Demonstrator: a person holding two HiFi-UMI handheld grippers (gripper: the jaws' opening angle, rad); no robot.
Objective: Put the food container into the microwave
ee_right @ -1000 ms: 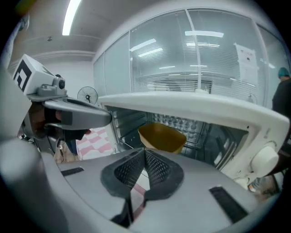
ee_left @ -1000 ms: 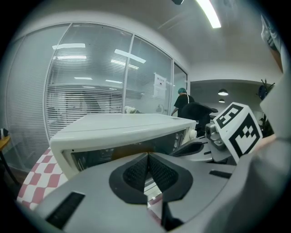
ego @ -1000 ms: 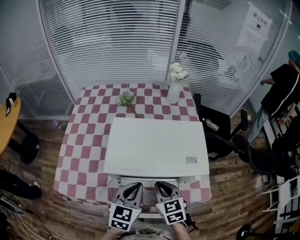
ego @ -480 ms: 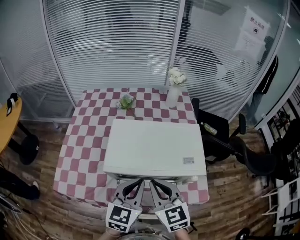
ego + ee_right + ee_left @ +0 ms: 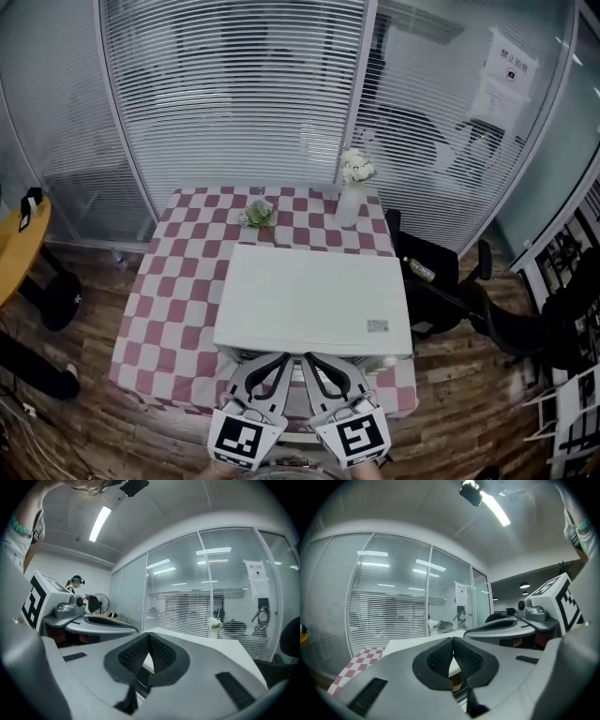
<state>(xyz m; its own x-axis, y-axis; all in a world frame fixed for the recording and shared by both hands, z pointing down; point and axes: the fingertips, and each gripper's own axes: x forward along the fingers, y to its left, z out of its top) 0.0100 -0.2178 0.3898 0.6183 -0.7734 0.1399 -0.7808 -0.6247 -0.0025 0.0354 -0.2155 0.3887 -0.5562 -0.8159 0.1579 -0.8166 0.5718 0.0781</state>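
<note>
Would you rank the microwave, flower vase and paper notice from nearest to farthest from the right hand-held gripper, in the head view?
1. Microwave, directly ahead.
2. Flower vase, table's far edge.
3. Paper notice, on the glass wall.

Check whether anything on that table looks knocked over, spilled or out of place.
Nothing is spilled or broken. One small oddity: a little bunch of flowers lies flat on the checked cloth behind the microwave, while the vase further right stands upright with its own flowers in it.
</note>
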